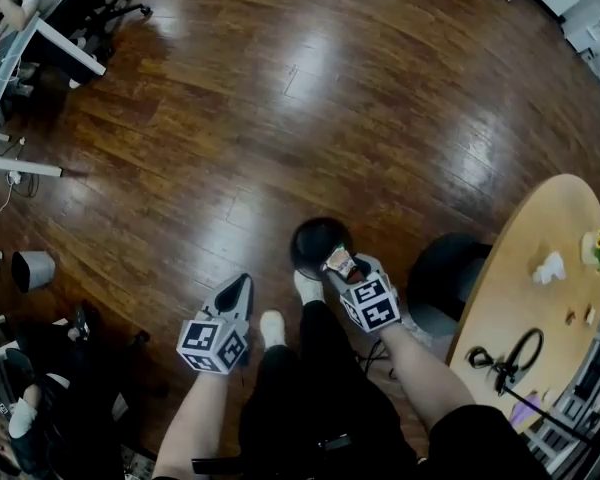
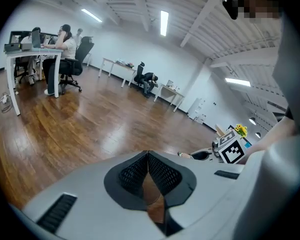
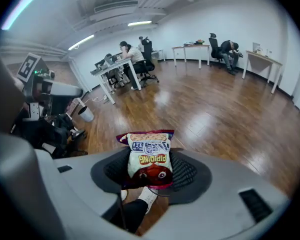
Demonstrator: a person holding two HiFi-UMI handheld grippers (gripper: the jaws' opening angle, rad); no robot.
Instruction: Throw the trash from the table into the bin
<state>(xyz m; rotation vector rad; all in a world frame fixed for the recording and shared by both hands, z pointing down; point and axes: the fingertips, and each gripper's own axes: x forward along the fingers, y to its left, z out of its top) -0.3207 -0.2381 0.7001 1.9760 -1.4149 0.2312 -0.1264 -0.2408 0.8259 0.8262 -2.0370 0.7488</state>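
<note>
Two grippers going: my right gripper (image 3: 149, 170) pinches a snack bag (image 3: 149, 156), black bin (image 1: 313, 239) just past its tips; my left gripper (image 2: 149, 157) is pressed together, empty.

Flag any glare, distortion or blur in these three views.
Head view: bright glare streaks the wood floor, edges dim. Left gripper view: heavy fisheye, black corners, room lines bowed. Right gripper view: same fisheye; snack bag sharp, its print readable.
</note>
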